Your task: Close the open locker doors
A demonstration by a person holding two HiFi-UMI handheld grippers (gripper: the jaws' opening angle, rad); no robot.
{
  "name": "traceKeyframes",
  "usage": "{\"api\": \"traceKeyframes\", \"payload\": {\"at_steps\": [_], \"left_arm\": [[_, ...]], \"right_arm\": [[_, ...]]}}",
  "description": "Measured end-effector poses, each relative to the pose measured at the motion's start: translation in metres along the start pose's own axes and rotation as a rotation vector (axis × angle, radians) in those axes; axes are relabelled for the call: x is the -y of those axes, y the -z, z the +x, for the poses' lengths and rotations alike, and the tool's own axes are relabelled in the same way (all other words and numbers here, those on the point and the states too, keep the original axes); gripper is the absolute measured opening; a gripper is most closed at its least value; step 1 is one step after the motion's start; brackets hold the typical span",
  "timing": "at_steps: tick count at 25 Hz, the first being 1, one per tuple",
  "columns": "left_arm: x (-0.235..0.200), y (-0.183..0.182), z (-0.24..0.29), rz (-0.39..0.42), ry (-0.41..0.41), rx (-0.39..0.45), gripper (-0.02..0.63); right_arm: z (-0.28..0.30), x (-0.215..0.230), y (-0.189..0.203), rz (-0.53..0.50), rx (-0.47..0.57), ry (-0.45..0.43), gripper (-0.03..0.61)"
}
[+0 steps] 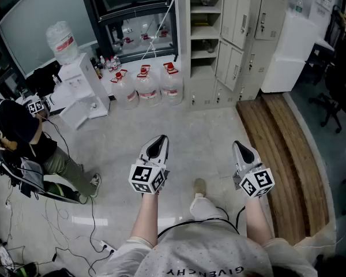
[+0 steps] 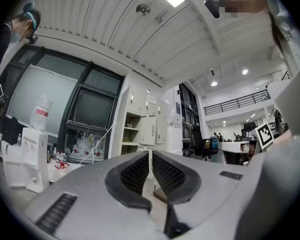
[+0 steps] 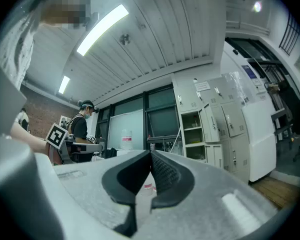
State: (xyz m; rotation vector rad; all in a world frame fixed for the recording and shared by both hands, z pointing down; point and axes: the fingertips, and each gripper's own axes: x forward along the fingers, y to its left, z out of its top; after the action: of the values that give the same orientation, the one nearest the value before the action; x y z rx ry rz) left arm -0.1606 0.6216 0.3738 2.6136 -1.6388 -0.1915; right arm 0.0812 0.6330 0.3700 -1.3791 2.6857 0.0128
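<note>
Shirt reads GIVENCHY; locker doors stand open

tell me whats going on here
A person stands on the floor holding a left gripper and a right gripper out in front, both shut and holding nothing. Ahead, the lockers have doors hanging open; neither gripper is near them yet, so the closing has not started. Off to the left is a second person, near a water dispenser.

The lockers run past the top edge.
</note>
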Motion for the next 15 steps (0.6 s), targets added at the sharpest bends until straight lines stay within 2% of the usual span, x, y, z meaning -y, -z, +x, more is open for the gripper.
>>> {"api": "traceKeyframes", "payload": {"at_steps": [6,15], "left_arm": [[-0.028,0.003,0.043,0.004,-0.003,-0.015,0.018],[-0.075,0.023,0.122,0.017,-0.010,-0.031,0.018]], "right_arm": [[0.048,0.028,0.006,0.007,0.000,-0.002,-0.006],[0.130,0.078,0.036,0.006,-0.019,-0.011,-0.006]]}}
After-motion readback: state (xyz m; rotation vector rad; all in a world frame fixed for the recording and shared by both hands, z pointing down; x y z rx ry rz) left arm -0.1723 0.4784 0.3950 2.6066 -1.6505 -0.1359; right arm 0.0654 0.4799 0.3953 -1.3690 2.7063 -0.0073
